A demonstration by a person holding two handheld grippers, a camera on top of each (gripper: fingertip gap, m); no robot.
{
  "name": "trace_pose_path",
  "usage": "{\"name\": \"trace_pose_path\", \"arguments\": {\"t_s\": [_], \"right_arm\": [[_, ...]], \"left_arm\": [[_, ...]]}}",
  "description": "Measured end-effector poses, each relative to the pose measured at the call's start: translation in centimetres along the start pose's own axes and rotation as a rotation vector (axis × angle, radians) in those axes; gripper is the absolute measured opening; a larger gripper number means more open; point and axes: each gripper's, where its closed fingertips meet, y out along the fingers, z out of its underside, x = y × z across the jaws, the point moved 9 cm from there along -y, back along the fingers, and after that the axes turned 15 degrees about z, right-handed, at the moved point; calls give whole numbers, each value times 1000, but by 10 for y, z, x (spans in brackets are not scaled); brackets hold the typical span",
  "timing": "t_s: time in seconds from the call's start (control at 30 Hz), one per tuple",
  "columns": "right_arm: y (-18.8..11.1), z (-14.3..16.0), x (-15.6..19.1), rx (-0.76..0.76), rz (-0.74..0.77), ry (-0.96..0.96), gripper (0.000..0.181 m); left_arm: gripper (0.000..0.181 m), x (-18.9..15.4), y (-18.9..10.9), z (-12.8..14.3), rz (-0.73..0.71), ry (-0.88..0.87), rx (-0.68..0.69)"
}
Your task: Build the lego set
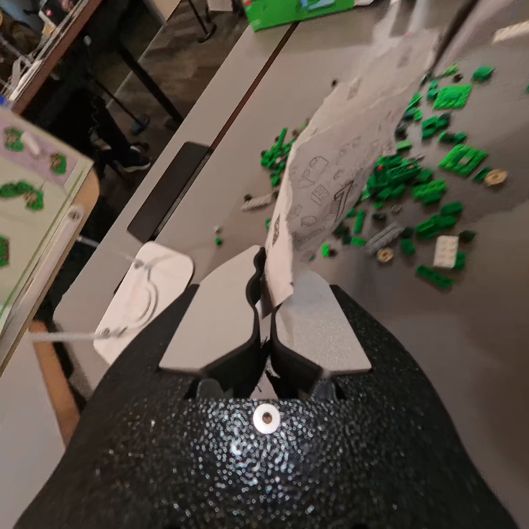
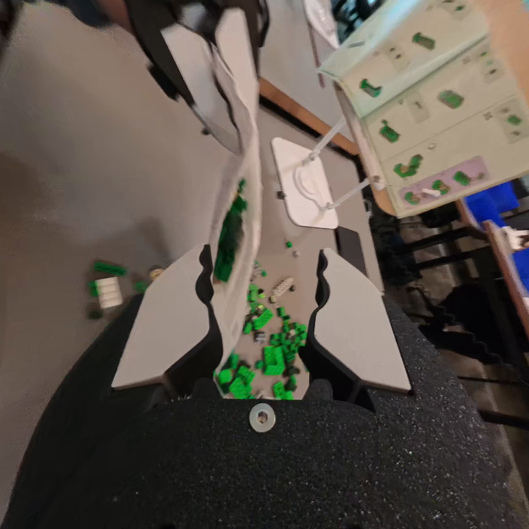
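My left gripper [image 1: 274,266] is shut on the lower edge of a white paper bag [image 1: 343,143] printed with brick outlines, and holds it above the grey table [image 1: 286,71]. Loose green lego pieces [image 1: 395,177] lie scattered under and beside it. In the right wrist view the bag [image 2: 246,143] hangs from the left gripper [image 2: 226,94] with its mouth open, and green pieces show inside. My right gripper [image 2: 263,254] is open. The bag hangs between its pads, close to the left one, and the right pad stands clear of it. More green pieces [image 2: 274,357] lie on the table below.
An instruction booklet [image 1: 23,186] sits on a stand with a white base [image 1: 148,286] at the table's edge; both also show in the right wrist view [image 2: 429,100]. A white brick [image 1: 445,252] lies among the pieces. A green box [image 1: 292,11] stands at the far end. The tips of one gripper are about 12 centimetres away from the tips of the other.
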Motion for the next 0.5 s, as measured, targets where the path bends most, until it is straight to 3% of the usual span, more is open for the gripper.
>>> {"name": "trace_pose_path", "arguments": {"t_s": [0.13,0.27,0.3,0.43,0.47,0.5], "right_arm": [[-13,4,22,269,-66,-91,88],[-39,37,20,491,-64,-111,46],[-49,44,17,504,-56,-101,21],[-101,65,0,589,19,-74,8],[-117,68,-6,624,41,-79,6],[-135,71,-14,663,75,-85,6]], "left_arm": [[0,-27,32,-47,74,71,-44],[0,-49,60,-85,101,161,-128],[0,-52,66,-93,82,190,-158],[2,-71,94,-128,139,275,-317],[19,-74,101,-138,129,297,-348],[49,-77,107,-148,111,317,-353]]}}
